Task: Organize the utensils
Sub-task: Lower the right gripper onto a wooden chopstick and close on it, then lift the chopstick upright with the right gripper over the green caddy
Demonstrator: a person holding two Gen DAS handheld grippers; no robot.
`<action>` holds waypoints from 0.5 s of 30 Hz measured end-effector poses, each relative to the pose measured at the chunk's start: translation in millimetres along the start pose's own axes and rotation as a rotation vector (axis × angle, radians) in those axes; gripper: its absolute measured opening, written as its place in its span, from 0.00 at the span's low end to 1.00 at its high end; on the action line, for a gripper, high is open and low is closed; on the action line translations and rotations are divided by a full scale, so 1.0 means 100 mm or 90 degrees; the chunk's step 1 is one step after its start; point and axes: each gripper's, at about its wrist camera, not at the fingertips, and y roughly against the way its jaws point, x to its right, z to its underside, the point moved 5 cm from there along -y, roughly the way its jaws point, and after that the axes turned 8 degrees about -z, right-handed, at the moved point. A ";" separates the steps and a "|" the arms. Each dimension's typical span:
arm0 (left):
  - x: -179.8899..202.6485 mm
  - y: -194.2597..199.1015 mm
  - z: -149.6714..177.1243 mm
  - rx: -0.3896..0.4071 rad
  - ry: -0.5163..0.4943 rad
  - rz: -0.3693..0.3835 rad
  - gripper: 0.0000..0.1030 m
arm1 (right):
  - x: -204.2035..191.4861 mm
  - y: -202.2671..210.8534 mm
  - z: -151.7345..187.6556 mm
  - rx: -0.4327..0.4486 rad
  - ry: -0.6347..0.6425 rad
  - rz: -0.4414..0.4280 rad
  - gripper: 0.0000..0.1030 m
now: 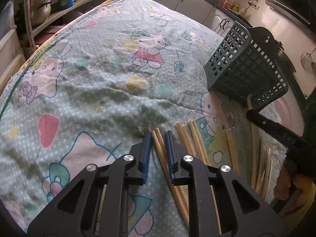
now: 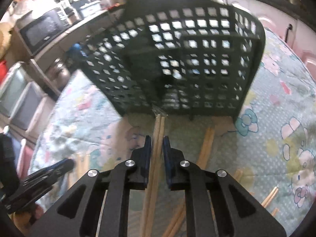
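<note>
Several pairs of wooden chopsticks in clear wrappers lie on the Hello Kitty cloth [image 1: 98,75]. My left gripper [image 1: 159,136] is open, its jaws on either side of one pair [image 1: 160,144] lying on the cloth. A dark green lattice basket [image 1: 244,67] stands at the right. My right gripper [image 2: 157,141] is shut on a wrapped chopstick pair [image 2: 159,126] whose tip points at the foot of the basket [image 2: 177,55]. The right gripper also shows in the left wrist view [image 1: 252,116], beside the basket.
More chopstick pairs lie right of my left gripper [image 1: 197,142] and under my right gripper [image 2: 207,146]. Shelves with pots [image 1: 41,6] are at the far left. Kitchen cabinets [image 1: 197,0] and a microwave [image 2: 41,29] line the back.
</note>
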 end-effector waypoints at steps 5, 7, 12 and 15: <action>0.03 0.10 -0.06 0.007 -0.006 0.027 0.02 | -0.14 0.21 -0.08 0.012 0.032 -0.061 0.11; 0.07 0.19 -0.09 0.022 -0.017 0.035 0.02 | -0.18 0.31 -0.12 0.024 0.051 -0.071 0.11; 0.18 0.49 -0.20 0.075 -0.044 0.047 0.01 | -0.22 0.49 -0.18 0.047 0.071 -0.096 0.08; 0.25 0.67 -0.29 0.106 -0.061 0.050 0.01 | -0.22 0.59 -0.18 0.062 0.082 -0.105 0.06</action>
